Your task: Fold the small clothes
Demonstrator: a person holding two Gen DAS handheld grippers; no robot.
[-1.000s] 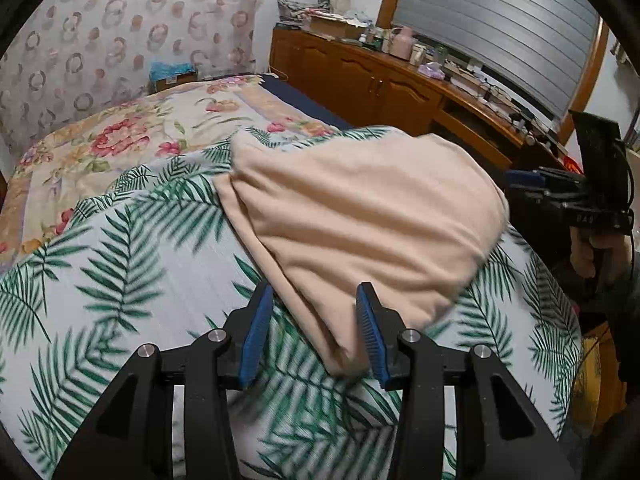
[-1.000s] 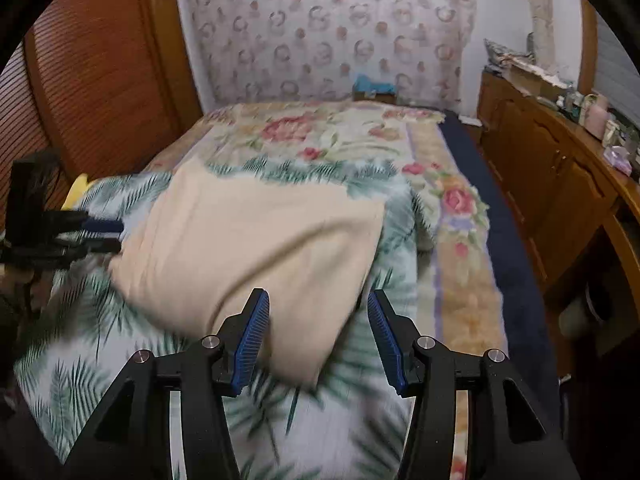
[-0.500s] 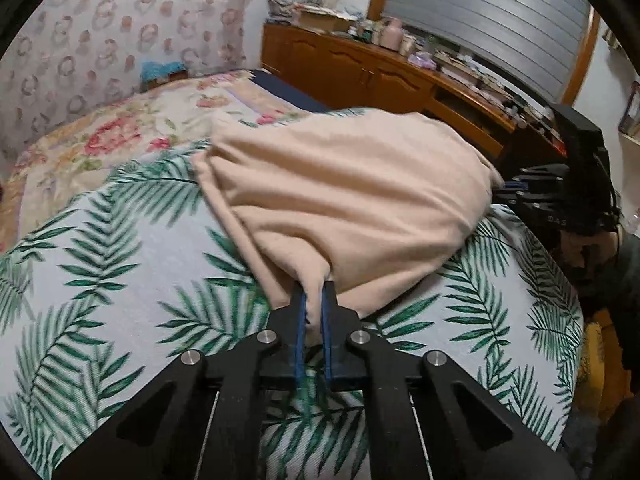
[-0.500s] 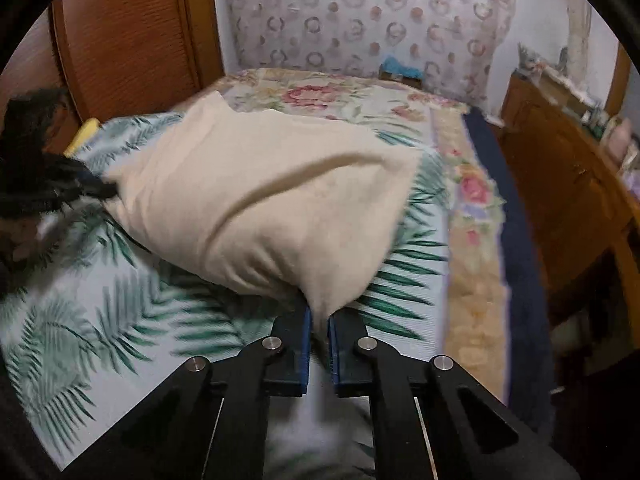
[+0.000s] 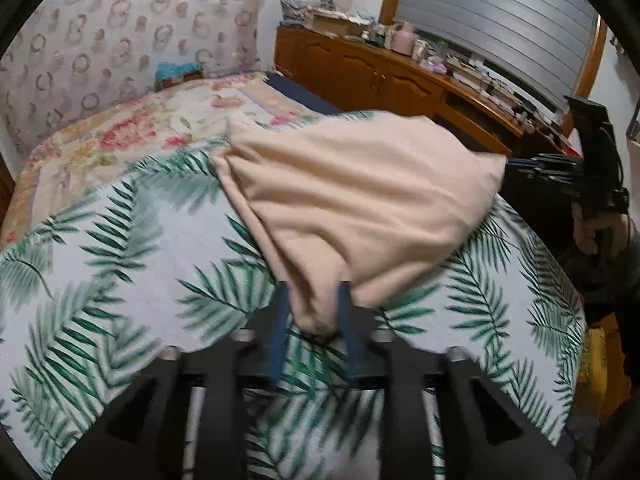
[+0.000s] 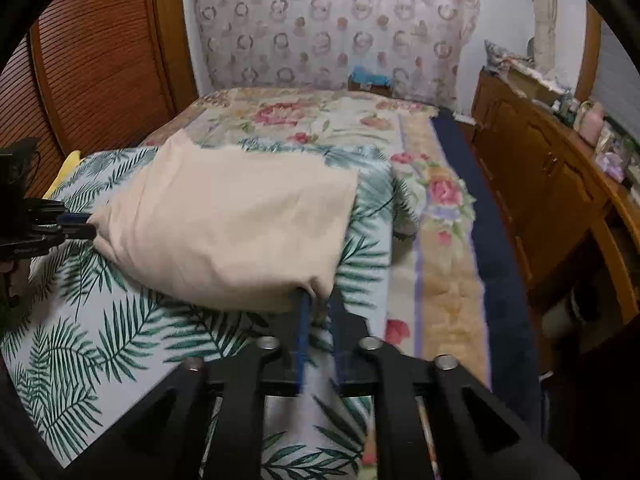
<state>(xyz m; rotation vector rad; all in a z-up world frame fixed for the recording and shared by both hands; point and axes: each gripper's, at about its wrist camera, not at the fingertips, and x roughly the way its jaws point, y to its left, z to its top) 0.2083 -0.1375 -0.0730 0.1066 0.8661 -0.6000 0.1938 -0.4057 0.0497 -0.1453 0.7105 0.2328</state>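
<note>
Cloth (image 5: 360, 200) lies on the bed (image 5: 120, 260); left tool (image 5: 312, 320) and right tool (image 6: 318, 312) are opening, a cloth corner between each.

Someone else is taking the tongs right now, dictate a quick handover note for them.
Left tongs: jaws opening, a near corner of the beige cloth between them.
Right tongs: jaws opening, the other near corner just at the tips.
Cloth lies on the palm-print sheet, bunched toward both tongs, not flat.
Done: both corners taken.
Left: check both grips, spread it flat, fold it.
</note>
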